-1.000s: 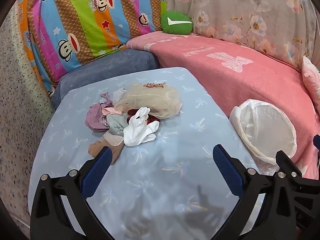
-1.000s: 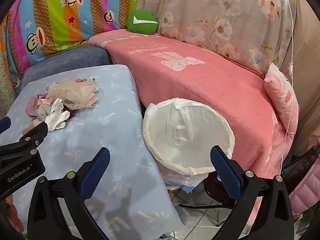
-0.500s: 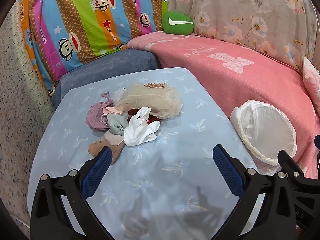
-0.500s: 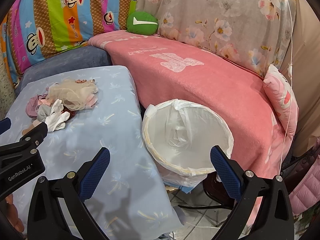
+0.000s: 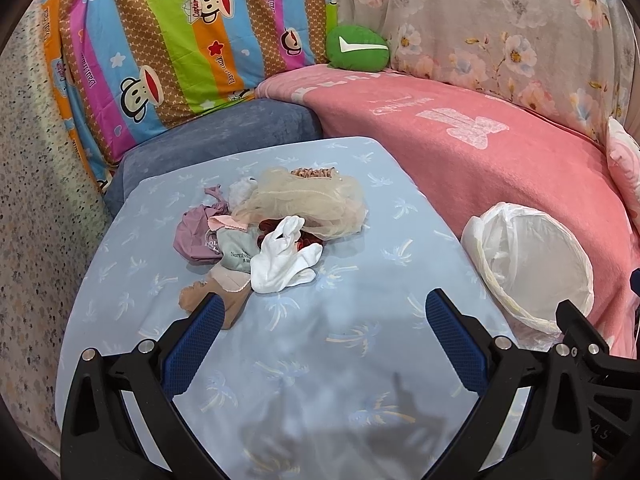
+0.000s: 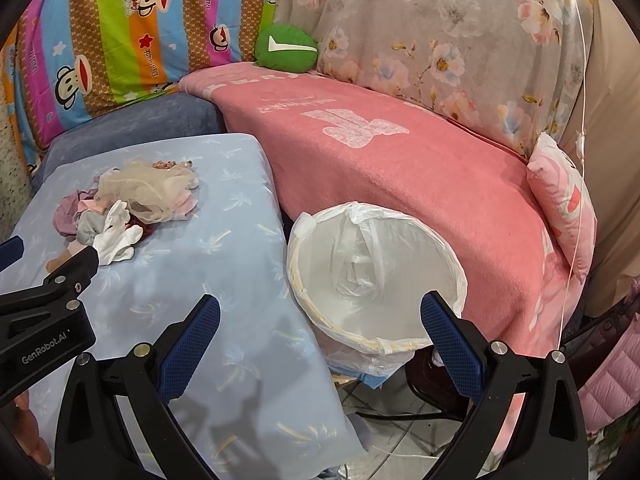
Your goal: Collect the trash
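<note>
Left hand-held gripper (image 5: 320, 328): jaws spread wide, nothing between the blue pads (image 5: 192, 344). It hangs above the near part of the tabletop (image 5: 360, 360), which is covered with a light blue cloth printed with palm motifs. The left pad overlaps the near edge of a tan stocking-like piece (image 5: 200, 298) in the left wrist view; whether it touches it cannot be told.

Right hand-held gripper (image 6: 320, 328): jaws likewise wide apart and empty. It is positioned over the tabletop's right edge, with the waste bin (image 6: 376, 276) just ahead between its fingers.

The trash pile (image 5: 272, 228) lies well ahead of the left hand-held gripper, at the middle of the tabletop. It consists of a white glove (image 5: 284, 260) at the front, a beige mesh piece (image 5: 308, 204) behind it, and mauve, grey and pink scraps to the left.

The waste bin is round, lined with a white plastic bag, and stands just beside the tabletop, against a sofa draped with a pink blanket (image 6: 420, 168). A green cushion (image 5: 357, 47) rests at the sofa's back corner.
</note>
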`<state>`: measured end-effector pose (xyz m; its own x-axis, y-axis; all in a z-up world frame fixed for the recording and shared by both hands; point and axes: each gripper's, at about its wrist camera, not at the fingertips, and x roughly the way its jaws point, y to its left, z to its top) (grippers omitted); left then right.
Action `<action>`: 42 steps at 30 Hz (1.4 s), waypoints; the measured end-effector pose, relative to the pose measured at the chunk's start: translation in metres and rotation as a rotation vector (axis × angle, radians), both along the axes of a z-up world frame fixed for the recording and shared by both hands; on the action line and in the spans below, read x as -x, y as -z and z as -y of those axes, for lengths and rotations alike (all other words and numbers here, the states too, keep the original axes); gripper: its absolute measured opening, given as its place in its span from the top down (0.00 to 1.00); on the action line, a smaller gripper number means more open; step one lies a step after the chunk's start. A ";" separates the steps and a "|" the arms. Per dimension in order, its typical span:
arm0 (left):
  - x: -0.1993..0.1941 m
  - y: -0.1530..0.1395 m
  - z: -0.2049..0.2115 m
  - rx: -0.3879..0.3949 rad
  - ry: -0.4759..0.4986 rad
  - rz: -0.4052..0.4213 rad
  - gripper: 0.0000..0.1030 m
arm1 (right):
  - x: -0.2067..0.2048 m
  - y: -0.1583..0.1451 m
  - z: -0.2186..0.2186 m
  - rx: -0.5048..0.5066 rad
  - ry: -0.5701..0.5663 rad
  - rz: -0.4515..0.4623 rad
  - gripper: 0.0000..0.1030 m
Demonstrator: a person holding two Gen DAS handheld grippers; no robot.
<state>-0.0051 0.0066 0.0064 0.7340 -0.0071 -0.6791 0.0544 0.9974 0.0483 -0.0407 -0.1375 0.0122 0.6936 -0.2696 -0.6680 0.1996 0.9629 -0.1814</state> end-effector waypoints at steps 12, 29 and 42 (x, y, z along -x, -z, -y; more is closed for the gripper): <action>0.002 -0.011 -0.001 -0.005 0.002 0.017 0.07 | 0.005 -0.010 -0.005 0.002 -0.005 0.018 0.06; 0.006 -0.022 0.003 -0.026 0.016 0.021 0.07 | 0.013 -0.020 0.001 -0.012 0.007 0.033 0.06; -0.002 -0.020 0.003 -0.024 0.021 0.006 0.07 | 0.003 -0.021 0.001 -0.010 0.004 0.019 0.06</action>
<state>-0.0030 0.0036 0.0267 0.7378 -0.0065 -0.6750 0.0749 0.9946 0.0723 -0.0437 -0.1385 0.0333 0.7049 -0.2663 -0.6575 0.2072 0.9637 -0.1682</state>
